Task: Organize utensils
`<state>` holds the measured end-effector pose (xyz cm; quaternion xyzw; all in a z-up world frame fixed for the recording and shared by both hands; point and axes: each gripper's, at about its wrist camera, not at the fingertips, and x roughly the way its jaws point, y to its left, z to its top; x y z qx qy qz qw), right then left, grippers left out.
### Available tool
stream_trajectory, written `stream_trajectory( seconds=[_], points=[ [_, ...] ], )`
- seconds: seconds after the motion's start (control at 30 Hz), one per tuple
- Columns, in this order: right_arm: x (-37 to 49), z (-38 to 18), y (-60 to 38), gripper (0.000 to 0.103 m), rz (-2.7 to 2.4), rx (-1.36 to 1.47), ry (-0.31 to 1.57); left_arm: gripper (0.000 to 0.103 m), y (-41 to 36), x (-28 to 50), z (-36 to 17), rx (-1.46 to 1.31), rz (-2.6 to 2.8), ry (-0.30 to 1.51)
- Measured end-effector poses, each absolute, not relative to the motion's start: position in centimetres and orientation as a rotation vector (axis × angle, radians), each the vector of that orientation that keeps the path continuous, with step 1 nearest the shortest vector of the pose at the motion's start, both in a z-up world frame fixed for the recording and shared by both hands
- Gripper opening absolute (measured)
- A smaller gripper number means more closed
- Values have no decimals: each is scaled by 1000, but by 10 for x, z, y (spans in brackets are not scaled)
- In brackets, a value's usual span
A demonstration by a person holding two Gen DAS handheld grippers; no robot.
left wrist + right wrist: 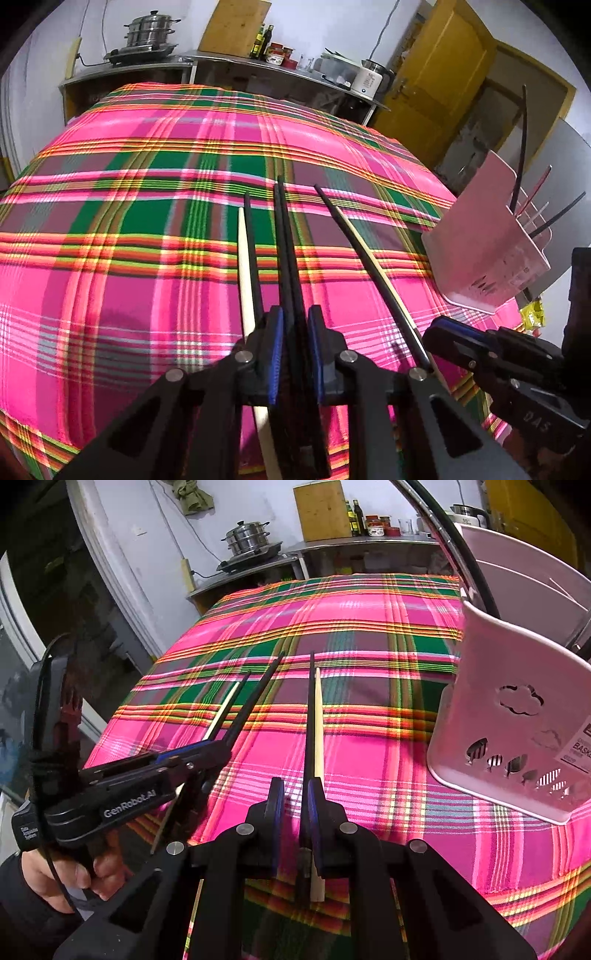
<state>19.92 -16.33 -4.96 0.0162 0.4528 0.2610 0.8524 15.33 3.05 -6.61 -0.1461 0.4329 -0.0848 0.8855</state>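
Chopsticks [285, 240] are seen in three lots. A loose pair [245, 266], one cream and one black, is left lying just outside the left jaw of the left gripper [295, 332]. It could easily be nudged off line if that gripper gets swung.

Between those jaws a black pair [263, 686] is pinched, with the blue pads nearly closed on it. The sticks are slim, glossy and tapered, so they could get scissored apart or slid out of the pads if tilted steeply.

A mixed pair [317, 720], black beside cream, sits between the jaws of the right gripper [295, 805]. It's pressed up against the right pad only, and cloth can be seen through the gap at the left pad, so nothing is really clamped yet. If it's lifted like that, the pair would probably be left behind or dropped.

Well right of the right jaws, a basket [498, 738] of thin pink plastic with leaf and cloud cutouts is parked, a few sticks already in it. It looks light, so it could get tipped by a hard poke. The woven plaid tablecloth [369, 757] is soft and could get dragged or bunched up.
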Motion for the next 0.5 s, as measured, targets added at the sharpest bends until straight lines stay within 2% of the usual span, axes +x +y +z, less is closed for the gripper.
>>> stream_trajectory(
  seconds=[0.5],
  points=[
    [214,-57,-145,13,559,-13,958,17,49,147,-67,-350,-148,883]
  ],
)
